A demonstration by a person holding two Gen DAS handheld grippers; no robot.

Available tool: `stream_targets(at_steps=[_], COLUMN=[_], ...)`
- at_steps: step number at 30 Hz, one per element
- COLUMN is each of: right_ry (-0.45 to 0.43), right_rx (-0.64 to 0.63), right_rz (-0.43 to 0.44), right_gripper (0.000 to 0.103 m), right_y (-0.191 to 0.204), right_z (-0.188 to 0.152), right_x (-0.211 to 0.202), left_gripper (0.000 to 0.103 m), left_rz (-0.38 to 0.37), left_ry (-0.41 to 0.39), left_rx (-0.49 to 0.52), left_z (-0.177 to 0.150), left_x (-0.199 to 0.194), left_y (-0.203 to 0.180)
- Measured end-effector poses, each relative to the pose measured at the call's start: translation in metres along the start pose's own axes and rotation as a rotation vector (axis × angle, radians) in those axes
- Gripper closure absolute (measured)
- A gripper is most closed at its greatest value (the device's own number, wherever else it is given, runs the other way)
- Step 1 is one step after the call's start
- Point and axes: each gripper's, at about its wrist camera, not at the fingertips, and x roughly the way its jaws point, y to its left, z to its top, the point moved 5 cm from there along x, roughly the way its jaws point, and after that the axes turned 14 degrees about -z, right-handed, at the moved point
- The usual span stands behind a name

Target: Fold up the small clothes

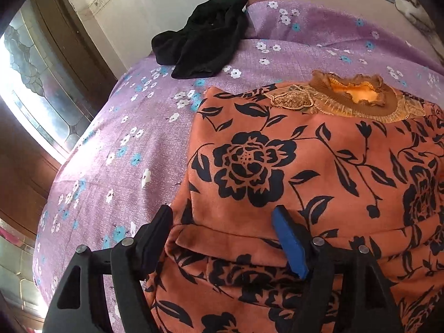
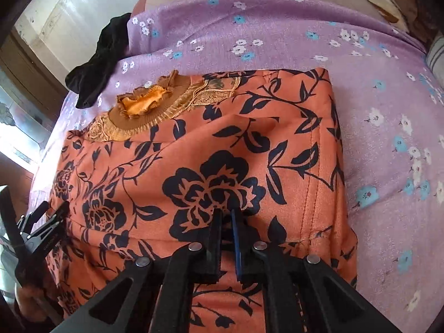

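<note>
An orange garment with black flowers [image 1: 319,161] [image 2: 194,166] lies folded on the purple flowered bedsheet [image 1: 111,144] [image 2: 388,138], its brown frilled collar [image 1: 355,94] [image 2: 141,108] at the far end. My left gripper [image 1: 222,213] is open over the garment's near left corner, where a folded edge lies between its fingers without the pads pressing on it. It also shows at the left edge of the right wrist view as the left gripper [image 2: 52,208]. My right gripper [image 2: 226,213] is shut, tips down on the big black flower; no pinched cloth shows.
A crumpled black garment [image 1: 202,36] [image 2: 97,63] lies at the bed's far left corner. A patterned glass window [image 1: 33,77] and a pale wall [image 1: 152,0] stand beyond the bed's left edge. A striped pillow [image 2: 437,55] sits at the far right.
</note>
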Motion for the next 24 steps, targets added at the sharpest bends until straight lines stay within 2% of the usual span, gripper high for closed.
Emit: stream_targets(at_steps=[2,4,6,7,8,10,12,15,18,20,24], right_ry=[-0.032,-0.062,0.007,0.037,0.012,0.022,0.027,0.043,0.071,0.064,0.019], right_rx=[0.027,0.019,-0.001,-0.003,0.010,0.021,0.024,0.036,0.064,0.078,0.046], right_rz=[0.051,0.046,0.033,0.030,0.032,0.030,0.053,0.054,0.076,0.115,0.123], right_gripper=[0.092,0.092,0.092,0.091,0.091,0.092,0.092,0.092,0.092,0.091,0.091], right_y=[-0.003,-0.003,0.000,0.000,-0.002,-0.002,0.000,0.000,-0.005,-0.008,-0.010], right_z=[0.000,-0.001,-0.008,-0.015,-0.014,-0.013,-0.014,-0.022,-0.033,-0.044,-0.068], right_x=[-0.015,-0.020,-0.007,0.000,0.001,-0.003,-0.008,-0.006,-0.014,-0.026,-0.050], left_gripper=[0.028,0.028,0.028,0.028,0.027,0.027,0.027,0.027,0.027,0.027,0.023], left_rz=[-0.033,-0.078,-0.118,-0.123,-0.098,-0.065,-0.077,-0.134,-0.201,-0.201,-0.198], left_ry=[-0.010,-0.016,0.011,0.033,0.030,0.017,0.031,0.051,0.013,-0.037,-0.110], left_rx=[-0.025,-0.015,0.021,0.049,0.081,0.118,0.103,0.017,-0.003,0.023,0.078], left_z=[-0.001,-0.004,-0.007,-0.010,-0.011,-0.010,-0.009,-0.013,-0.017,-0.021,-0.039], left_x=[-0.004,-0.008,-0.006,-0.002,-0.001,-0.004,-0.005,-0.012,-0.032,-0.048,-0.082], left_y=[-0.001,-0.010,-0.023,-0.031,-0.036,-0.042,-0.041,-0.035,-0.041,-0.048,-0.062])
